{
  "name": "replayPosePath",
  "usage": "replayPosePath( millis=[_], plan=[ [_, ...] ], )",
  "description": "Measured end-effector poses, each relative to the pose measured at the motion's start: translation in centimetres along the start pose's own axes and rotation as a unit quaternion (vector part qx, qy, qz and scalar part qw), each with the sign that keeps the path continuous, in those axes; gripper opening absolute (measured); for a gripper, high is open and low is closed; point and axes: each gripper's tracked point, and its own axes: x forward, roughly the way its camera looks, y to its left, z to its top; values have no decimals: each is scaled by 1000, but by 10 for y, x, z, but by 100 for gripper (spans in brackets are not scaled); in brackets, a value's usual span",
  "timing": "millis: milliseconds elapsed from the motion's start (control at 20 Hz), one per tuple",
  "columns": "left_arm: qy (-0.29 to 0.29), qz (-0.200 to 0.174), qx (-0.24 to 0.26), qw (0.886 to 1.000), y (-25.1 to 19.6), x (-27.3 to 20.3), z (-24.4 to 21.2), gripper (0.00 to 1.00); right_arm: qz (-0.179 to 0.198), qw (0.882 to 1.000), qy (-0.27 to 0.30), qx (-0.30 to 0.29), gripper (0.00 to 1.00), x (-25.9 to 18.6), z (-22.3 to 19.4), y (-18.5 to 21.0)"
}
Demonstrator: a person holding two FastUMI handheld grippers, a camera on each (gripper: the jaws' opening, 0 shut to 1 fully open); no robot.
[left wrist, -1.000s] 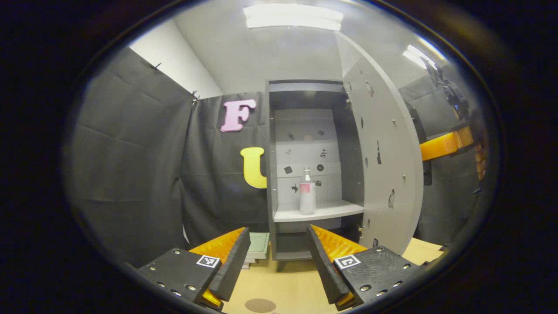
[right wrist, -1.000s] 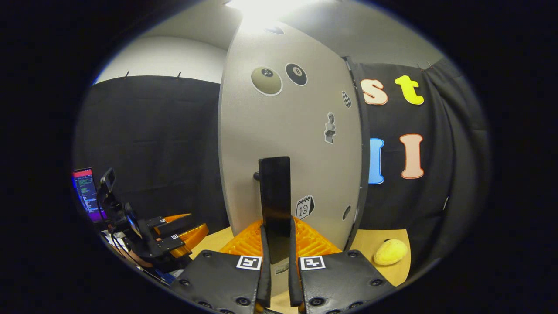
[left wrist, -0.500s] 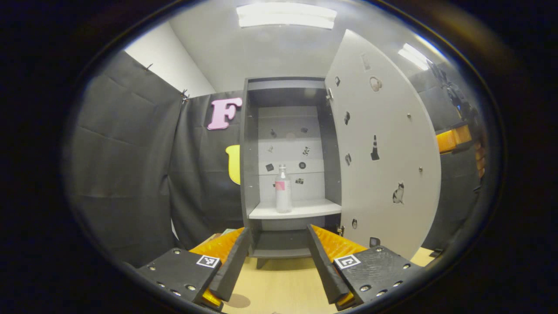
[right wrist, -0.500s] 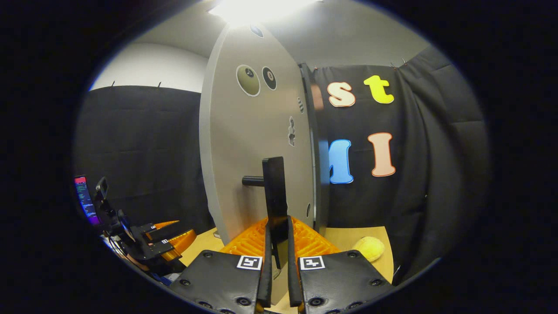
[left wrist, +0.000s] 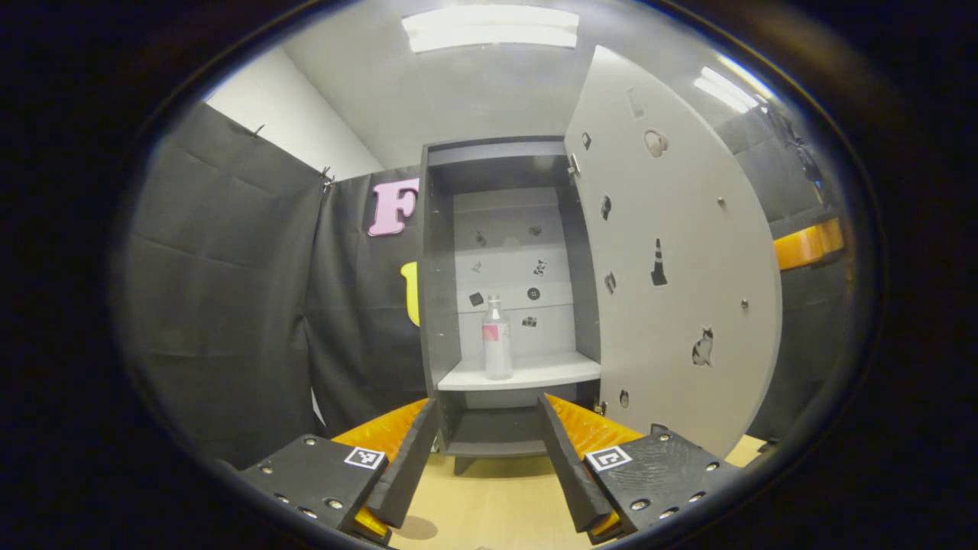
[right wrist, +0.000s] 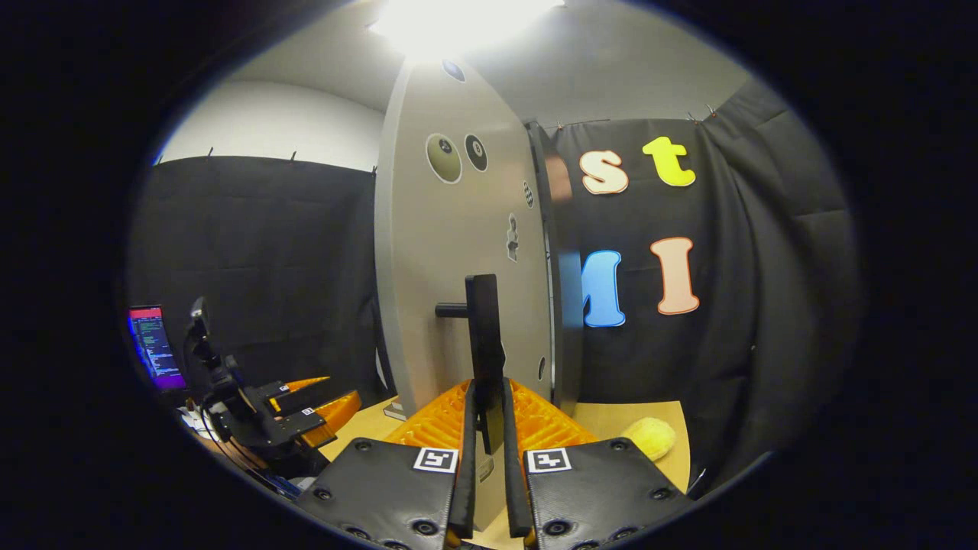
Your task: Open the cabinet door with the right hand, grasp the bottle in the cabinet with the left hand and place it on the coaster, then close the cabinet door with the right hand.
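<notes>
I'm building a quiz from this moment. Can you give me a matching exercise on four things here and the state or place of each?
Things:
1. bottle
2. door
3. left claw
4. right claw

States:
A. open, holding nothing
B. swung wide open
C. upright on the shelf
D. shut on the handle

Pairs: 1-C, 2-B, 3-A, 4-D

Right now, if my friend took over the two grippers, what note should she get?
Right gripper: shut on the door handle, holding the cabinet door wide open.
Left gripper: open, holding nothing, aimed at the cabinet, not yet inside it.
Bottle: upright on the cabinet shelf, untouched.
Done: door opened.
Left: grasp the bottle with the left fingers, set it on the coaster, then close the door with the right gripper.
</notes>
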Motion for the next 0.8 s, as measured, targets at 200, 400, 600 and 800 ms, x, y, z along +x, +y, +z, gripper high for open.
replayPosePath(
  millis=[200,400,600,800],
  plan=[
    [-9,-21,-11,1000,-3,28,22,77,-86,996,-19,-30,24,-25,1,-43],
    [-12,-47,-29,998,-3,74,42,77,-146,989,-10,-30,53,-26,-9,-76],
    [-16,-68,-30,997,-2,132,57,82,-220,975,0,-36,93,-23,-22,-111],
    [-7,-88,-35,996,-2,195,53,82,-260,965,0,-29,96,-11,-25,-132]
  ],
)
